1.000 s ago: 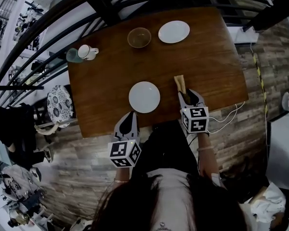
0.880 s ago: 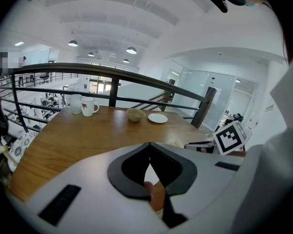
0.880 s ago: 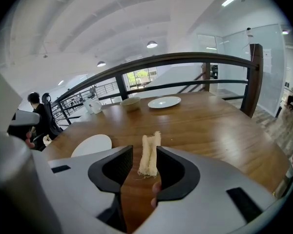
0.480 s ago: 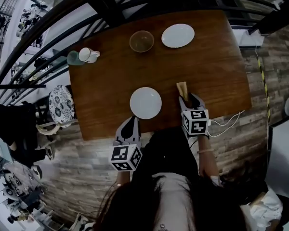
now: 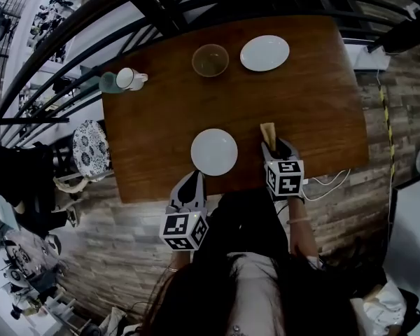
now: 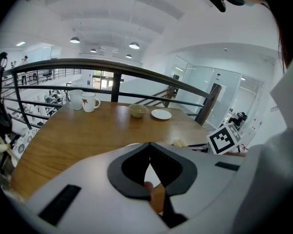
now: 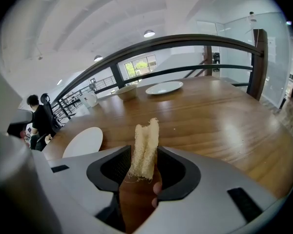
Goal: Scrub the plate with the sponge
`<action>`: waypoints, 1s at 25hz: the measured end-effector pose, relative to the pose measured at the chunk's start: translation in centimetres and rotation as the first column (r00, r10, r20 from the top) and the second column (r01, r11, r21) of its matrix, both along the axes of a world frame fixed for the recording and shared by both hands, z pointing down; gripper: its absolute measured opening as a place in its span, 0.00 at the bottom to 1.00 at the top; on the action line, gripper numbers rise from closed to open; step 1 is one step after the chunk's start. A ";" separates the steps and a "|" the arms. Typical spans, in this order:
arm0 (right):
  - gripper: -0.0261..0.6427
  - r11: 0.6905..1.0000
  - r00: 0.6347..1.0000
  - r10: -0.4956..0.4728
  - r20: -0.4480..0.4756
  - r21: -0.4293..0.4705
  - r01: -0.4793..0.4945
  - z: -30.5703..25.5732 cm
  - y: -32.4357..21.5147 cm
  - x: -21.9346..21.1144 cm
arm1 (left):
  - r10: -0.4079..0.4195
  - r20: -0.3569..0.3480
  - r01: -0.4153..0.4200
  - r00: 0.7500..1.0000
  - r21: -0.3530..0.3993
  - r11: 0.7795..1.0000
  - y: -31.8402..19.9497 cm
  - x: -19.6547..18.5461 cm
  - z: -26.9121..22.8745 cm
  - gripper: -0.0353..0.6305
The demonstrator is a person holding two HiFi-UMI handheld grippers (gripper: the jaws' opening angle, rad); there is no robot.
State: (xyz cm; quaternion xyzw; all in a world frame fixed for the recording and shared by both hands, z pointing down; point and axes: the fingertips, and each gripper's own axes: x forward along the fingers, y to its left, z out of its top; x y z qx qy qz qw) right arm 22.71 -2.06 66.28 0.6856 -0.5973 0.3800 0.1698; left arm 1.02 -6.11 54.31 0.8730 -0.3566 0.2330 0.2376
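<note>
Closing in since 1 second ago, the right gripper (image 5: pixel 275 145) now straddles the sponge's (image 5: pixel 268 131) near end, its jaws just spread wide and released around it. Its long axis points away toward the far edge of the bench (image 5: pixel 315 103), just right of the plate (image 5: pixel 214 152). At the near edge the left gripper (image 5: pixel 191 179) is clenched on nothing. Open wood lies beyond, with a bowl (image 5: pixel 210 59), a second plate (image 5: pixel 264 52) and a mug (image 5: pixel 129 78) at the far side

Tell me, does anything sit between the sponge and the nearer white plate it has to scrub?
Nothing visible does. Only bare table lies between the sponge and the plate; the bowl, second plate and cups stand far off.
</note>
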 end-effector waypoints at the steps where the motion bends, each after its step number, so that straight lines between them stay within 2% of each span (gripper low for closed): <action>1: 0.30 1.000 1.000 -0.003 -0.003 -0.005 0.003 0.1 0.0 -0.1 | -0.002 0.002 0.002 1.000 -0.002 1.000 0.0 -0.1 0.1 0.07; 5: 0.29 1.000 1.000 -0.013 -0.028 -0.019 0.012 0.4 0.1 -0.1 | -0.007 0.007 0.007 1.000 -0.011 1.000 -0.1 -0.3 0.4 0.07; 8: 0.24 1.000 0.999 -0.010 -0.044 -0.021 0.009 0.4 0.3 0.2 | -0.016 0.002 0.016 1.000 -0.018 1.000 0.0 -0.3 0.4 0.07; 12: 0.21 1.000 0.998 -0.023 -0.051 -0.023 0.022 0.4 0.3 0.1 | -0.020 0.000 0.020 1.000 -0.022 1.000 0.1 -0.3 0.6 0.07; 25: 0.19 0.998 0.997 -0.058 -0.055 -0.015 0.057 -0.3 0.3 -0.2 | -0.044 -0.006 0.043 0.999 -0.029 0.999 0.9 -0.8 1.0 0.07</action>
